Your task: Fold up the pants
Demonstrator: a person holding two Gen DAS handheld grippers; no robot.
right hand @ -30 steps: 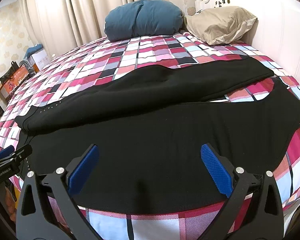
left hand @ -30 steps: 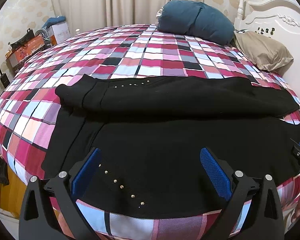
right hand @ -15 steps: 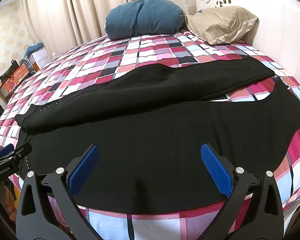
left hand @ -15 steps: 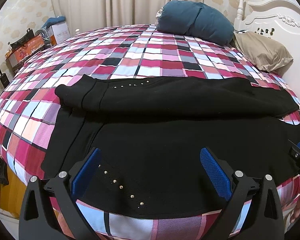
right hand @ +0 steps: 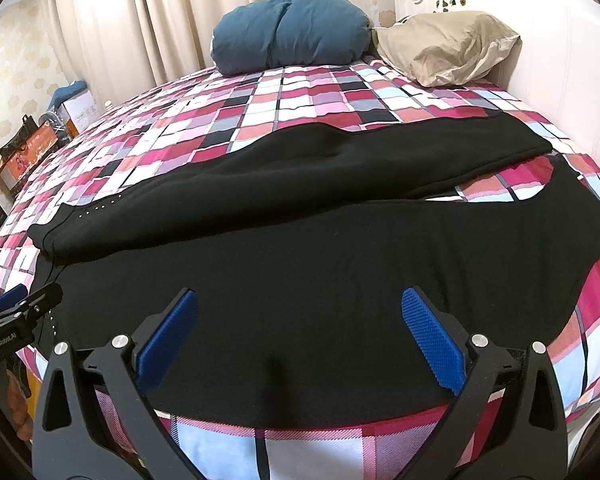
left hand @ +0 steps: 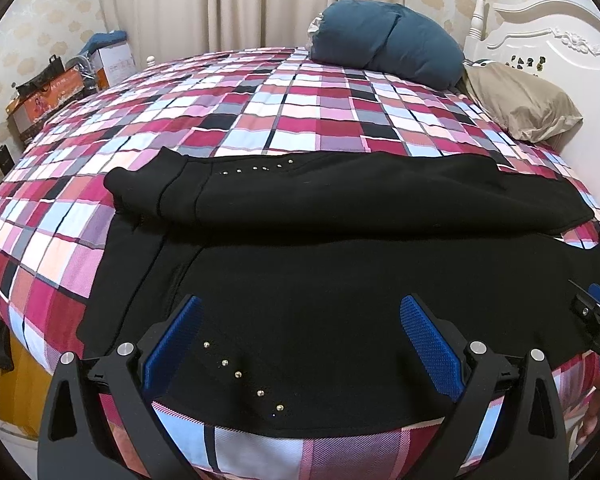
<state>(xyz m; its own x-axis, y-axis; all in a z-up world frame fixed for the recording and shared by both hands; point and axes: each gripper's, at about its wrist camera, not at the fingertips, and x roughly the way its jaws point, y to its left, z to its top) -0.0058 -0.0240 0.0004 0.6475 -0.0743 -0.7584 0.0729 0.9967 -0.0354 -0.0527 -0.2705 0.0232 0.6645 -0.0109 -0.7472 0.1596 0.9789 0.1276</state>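
Black pants [left hand: 340, 280] spread across a checked bed [left hand: 260, 120], one leg already folded over.

My left gripper [left hand: 300, 344] and right gripper [right hand: 300, 336] hover wide open, empty, over the near edge—a shallow pinch could catch one layer only.

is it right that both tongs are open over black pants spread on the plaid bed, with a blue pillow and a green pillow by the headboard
Nearly. The second pillow is tan, not green; the right wrist view shows it beside the blue pillow. The rest holds: the left tongs and right tongs are both open over the black pants spread on the plaid bed.
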